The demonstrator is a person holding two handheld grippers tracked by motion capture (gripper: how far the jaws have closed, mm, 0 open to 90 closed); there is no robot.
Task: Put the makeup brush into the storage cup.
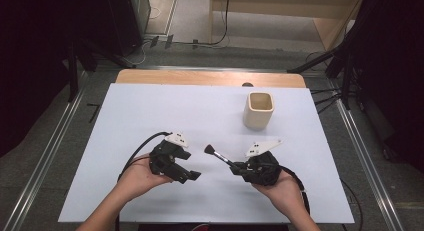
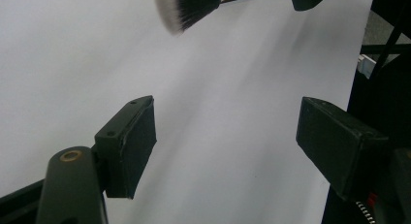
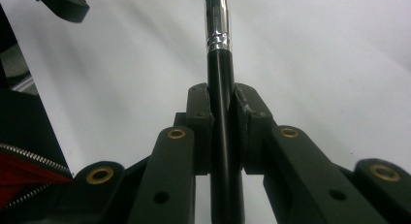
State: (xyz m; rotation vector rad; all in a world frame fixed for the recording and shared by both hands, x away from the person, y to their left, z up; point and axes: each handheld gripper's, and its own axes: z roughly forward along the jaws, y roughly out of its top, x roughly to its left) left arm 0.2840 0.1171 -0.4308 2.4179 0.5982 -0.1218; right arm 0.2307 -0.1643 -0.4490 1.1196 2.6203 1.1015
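A makeup brush (image 1: pixel 218 154) with a black handle, a silver ferrule and dark bristles is clamped in my right gripper (image 1: pixel 236 167), bristles pointing up-left over the white table sheet (image 1: pixel 150 111). In the right gripper view the jaws are shut on the brush handle (image 3: pixel 224 112). My left gripper (image 1: pixel 194 175) rests in the left hand, jaws wide apart with nothing between them (image 2: pixel 225 136). The brush's bristles (image 2: pixel 186 8) show at the top of the left gripper view. A cream square cup (image 1: pixel 259 110) stands upright behind the right gripper.
The white sheet covers a wooden table whose far edge (image 1: pixel 210 77) shows. Metal rails (image 1: pixel 360 156) run along both sides. Dark stands and cables sit on the floor beyond.
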